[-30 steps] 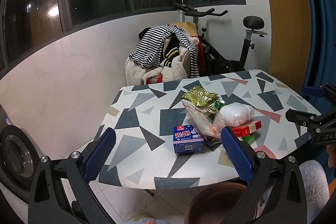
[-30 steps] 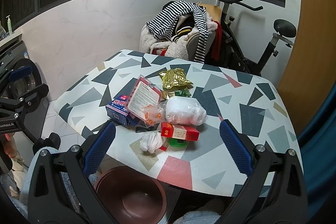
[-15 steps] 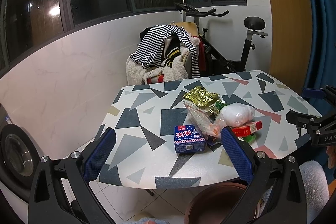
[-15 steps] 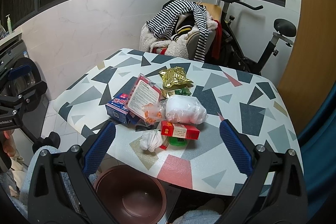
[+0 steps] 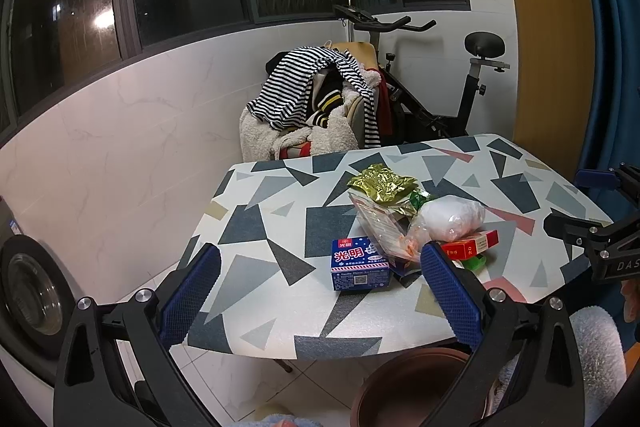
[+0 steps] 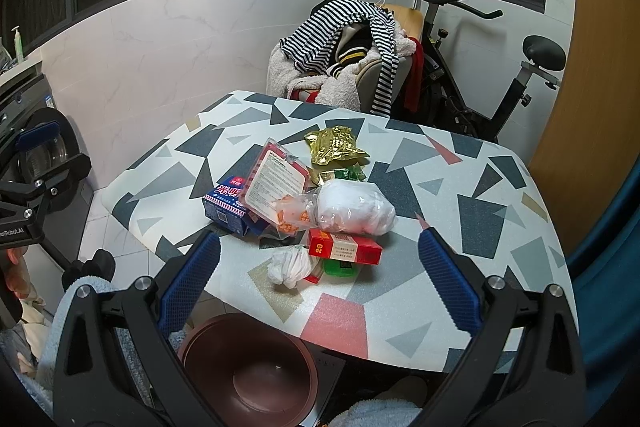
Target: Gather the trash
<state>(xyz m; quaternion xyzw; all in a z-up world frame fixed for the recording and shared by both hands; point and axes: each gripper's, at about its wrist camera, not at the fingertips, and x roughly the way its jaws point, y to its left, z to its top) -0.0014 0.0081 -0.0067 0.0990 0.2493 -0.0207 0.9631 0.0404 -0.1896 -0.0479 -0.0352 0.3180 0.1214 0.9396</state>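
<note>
Trash pile [image 6: 316, 203] mid-table [image 6: 480, 227], ahead of both tools. Left gripper [image 5: 320, 291] wide, empty; blue box [image 5: 360, 263] dead ahead. Right gripper [image 6: 318, 275] wide, empty; tissue wad [image 6: 290, 265] nearest. Brown bin [image 6: 248, 367] below near table edge.

Trash pile [image 6: 312, 203] mid-table, brown bin [image 6: 248, 367] below near edge

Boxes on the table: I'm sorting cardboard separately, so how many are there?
2. The blue box lies at the pile's left edge; the red box lies near the table's front edge under the white bag. More may be buried.
</note>
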